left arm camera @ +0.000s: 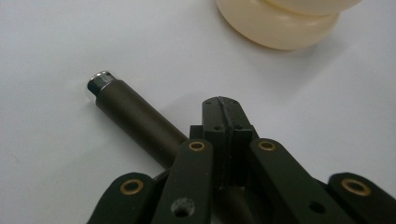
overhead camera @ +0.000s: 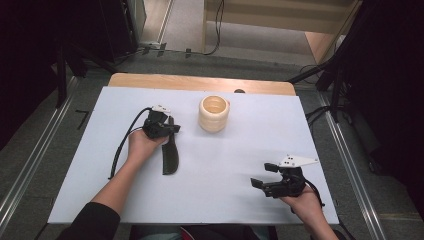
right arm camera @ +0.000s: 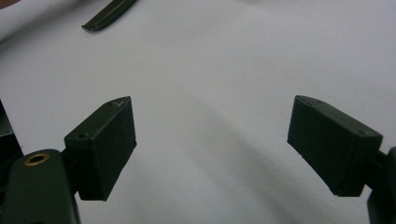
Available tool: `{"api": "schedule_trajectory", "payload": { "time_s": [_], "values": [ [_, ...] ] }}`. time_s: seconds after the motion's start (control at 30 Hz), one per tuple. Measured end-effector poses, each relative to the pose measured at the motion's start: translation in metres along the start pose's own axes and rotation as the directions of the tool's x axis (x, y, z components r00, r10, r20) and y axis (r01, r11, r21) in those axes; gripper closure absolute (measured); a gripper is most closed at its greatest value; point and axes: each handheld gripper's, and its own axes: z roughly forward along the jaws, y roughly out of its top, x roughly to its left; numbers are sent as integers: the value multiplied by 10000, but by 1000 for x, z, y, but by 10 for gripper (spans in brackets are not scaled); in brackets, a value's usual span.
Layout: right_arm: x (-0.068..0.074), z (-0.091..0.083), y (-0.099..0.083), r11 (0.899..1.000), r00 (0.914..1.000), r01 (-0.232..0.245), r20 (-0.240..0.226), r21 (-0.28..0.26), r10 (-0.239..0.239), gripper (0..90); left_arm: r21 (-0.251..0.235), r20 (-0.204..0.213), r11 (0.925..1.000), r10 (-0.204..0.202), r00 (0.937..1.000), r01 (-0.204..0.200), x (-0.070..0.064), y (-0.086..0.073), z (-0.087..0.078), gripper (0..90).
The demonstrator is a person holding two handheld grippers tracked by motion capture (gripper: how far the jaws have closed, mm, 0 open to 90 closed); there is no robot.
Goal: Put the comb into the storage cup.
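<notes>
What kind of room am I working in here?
Probably a lab or recording workspace, not a kitchen: a white-covered table on a grey floor, dark stand legs around it, and loose cables trailing across the floor behind.

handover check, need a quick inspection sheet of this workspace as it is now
surface: white sheet over a wooden table, bare around the work
job's things: dark knife lying flat, its handle beside the left gripper; cream ribbed cup upright, apart from it
clutter: nothing seen
grippers: left gripper jaws shut together, nothing between them; right gripper open, empty, near the sheet's right front
cables: black cable trails from the left gripper; more on the floor
surroundings: grey floor, metal rails, dark stands
</notes>
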Motion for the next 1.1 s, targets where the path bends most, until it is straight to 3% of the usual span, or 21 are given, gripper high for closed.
{"api": "schedule_trajectory", "payload": {
  "time_s": [0.5,0.77,1.1],
  "values": [
    [0,0,0,10000,10000,-18,-24,6,18,138,239,-401,9988,-414,9983,423,21,-10,-10,900],
    [0,0,0,10000,10000,-8,-34,1,8,138,199,-543,9959,-872,9947,883,37,-19,-25,900],
    [0,0,0,10000,10000,-18,-68,-18,18,137,151,-375,9919,-1258,9913,1265,49,-32,-41,900]
  ]
}}
